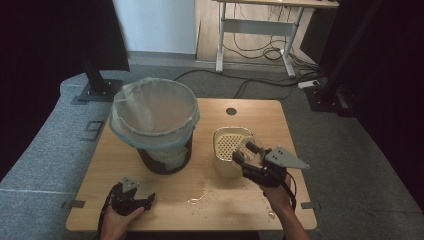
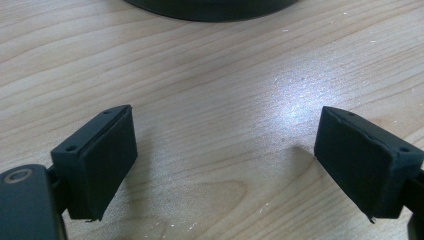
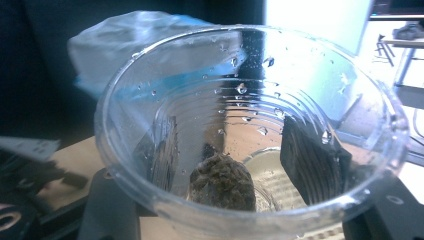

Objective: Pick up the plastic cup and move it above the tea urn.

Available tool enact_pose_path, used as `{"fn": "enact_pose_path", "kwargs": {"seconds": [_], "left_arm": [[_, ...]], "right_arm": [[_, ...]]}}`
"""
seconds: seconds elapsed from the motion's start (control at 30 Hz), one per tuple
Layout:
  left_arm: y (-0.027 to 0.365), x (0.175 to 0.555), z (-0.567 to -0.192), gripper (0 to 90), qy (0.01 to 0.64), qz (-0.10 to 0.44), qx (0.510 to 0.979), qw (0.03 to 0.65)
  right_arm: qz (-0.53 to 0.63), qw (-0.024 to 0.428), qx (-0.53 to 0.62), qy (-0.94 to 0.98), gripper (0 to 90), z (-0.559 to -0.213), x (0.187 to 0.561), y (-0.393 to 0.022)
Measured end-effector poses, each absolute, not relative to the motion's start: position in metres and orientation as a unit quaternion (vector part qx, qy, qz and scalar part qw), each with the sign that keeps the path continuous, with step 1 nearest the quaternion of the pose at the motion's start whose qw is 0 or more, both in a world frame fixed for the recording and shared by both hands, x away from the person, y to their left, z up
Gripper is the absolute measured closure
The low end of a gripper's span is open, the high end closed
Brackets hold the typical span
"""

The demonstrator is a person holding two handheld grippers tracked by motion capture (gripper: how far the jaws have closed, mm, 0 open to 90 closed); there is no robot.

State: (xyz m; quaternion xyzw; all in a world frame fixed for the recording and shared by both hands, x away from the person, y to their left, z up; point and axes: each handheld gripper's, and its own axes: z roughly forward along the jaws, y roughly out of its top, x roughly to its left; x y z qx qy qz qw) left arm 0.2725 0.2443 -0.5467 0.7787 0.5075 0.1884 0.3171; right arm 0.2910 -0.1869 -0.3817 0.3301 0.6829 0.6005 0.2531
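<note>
A clear plastic cup (image 1: 250, 148) is held just above the cream container (image 1: 224, 171) with a perforated strainer insert (image 1: 227, 143). My right gripper (image 1: 245, 152) is shut on the cup. In the right gripper view I look into the wet cup (image 3: 250, 90); a dark, soggy lump (image 3: 222, 182) lies at its bottom. The two black fingers (image 3: 312, 155) press its walls from outside. My left gripper (image 1: 145, 200) rests low on the table at the front left. It is open (image 2: 227, 155), with bare wood between its pads (image 2: 107, 155).
A black bin (image 1: 165, 161) with a pale plastic liner (image 1: 152, 107) stands on the left half of the wooden table (image 1: 255, 117); its base (image 2: 210, 7) lies just ahead of the left gripper. A small wet patch (image 1: 197, 198) lies near the front middle.
</note>
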Motion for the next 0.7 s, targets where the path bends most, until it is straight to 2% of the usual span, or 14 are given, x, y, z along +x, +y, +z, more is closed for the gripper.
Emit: {"fn": "enact_pose_path", "kwargs": {"seconds": [0.37,0.7], "left_arm": [[0.244,0.273,-0.547,9.7,0.505,0.189,0.781,0.315],[0.244,0.273,-0.547,10.5,0.501,0.192,0.784,0.312]], "right_arm": [[0.579,0.279,0.350,0.681,40.4,-0.367,0.343,-0.197],[0.561,0.272,0.369,0.689,40.5,-0.372,0.376,-0.189]]}}
